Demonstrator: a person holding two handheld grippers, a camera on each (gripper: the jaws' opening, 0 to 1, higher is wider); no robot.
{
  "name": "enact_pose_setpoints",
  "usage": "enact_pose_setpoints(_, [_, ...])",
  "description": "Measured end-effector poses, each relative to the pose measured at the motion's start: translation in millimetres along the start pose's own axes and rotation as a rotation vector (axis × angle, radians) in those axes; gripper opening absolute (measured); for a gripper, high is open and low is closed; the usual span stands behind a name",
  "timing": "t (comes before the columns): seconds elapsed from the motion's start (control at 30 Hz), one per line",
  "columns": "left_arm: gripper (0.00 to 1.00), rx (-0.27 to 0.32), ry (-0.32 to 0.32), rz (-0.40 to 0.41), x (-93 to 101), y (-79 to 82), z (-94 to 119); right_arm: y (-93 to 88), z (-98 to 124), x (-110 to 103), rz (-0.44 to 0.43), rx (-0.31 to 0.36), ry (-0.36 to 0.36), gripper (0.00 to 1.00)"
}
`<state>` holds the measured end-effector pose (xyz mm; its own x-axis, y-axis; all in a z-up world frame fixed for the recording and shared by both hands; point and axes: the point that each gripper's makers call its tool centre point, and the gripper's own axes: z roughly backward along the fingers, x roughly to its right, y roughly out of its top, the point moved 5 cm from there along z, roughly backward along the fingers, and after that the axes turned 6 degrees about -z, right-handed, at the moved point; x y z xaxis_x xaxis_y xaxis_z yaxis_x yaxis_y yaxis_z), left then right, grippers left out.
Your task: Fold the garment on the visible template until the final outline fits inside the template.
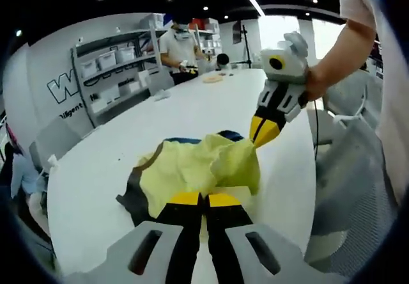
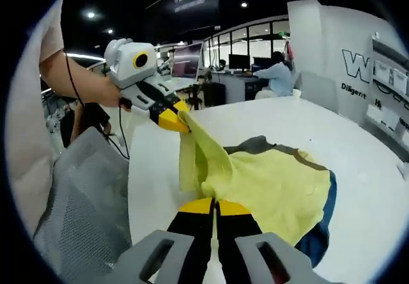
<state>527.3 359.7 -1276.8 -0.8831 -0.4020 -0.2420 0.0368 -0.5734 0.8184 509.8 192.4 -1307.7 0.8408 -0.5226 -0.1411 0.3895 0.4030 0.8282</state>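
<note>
Left claw [image 1: 204, 199]: jaws together at the near hem of the yellow garment [image 1: 198, 165], cloth apparently pinched between the yellow tips; hold looks shallow. Seen from the right gripper view, left claw [image 2: 176, 121] raised above the desk [image 2: 358, 149], a corner of the garment [image 2: 268, 185] clamped in it and hanging down in a narrow drape.

Right claw [image 2: 216, 206]: jaws together on the garment's near edge, yellow cloth starting right at the tips. Seen from the left gripper view, right claw [image 1: 263, 132] held by a hand [image 1: 314, 84], tips closed on the far right corner of the cloth.

Step in hand, as judged: carrying one side over to make a fold. To do it well: keep both pinches at level height, hold the edge between them taut, sweep across rather than up, lay down flat before release. Risk: bunching at the middle, where the cloth is already rumpled.

Garment lies mostly on the white desk [image 1: 96, 188], spreading away from both claws; dark blue and grey-brown panel [image 1: 137, 197] showing beneath the yellow along the edges. Template outline not made out under the cloth. Shelving [image 1: 118, 66] and a person [image 1: 176, 50] well beyond, at the far end.
</note>
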Motion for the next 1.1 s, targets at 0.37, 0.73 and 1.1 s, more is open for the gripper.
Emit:
enact_pose_setpoints(0.37, [0.01, -0.064, 0.030, 0.026, -1.0, -23.5, 2, -65.2, -28, -9, -0.001, -0.153, -0.097, 0.14])
enact_pose_setpoints(0.73, [0.01, -0.045, 0.032, 0.030, -0.2, -14.8, 2, -80.0, -38, -19, -0.114, -0.190, -0.196, 0.17])
enact_pose_setpoints(1.1, [0.01, -0.044, 0.046, 0.046, -4.7, -14.0, 3, -87.0, -48, -31, -0.119, -0.218, -0.203, 0.13])
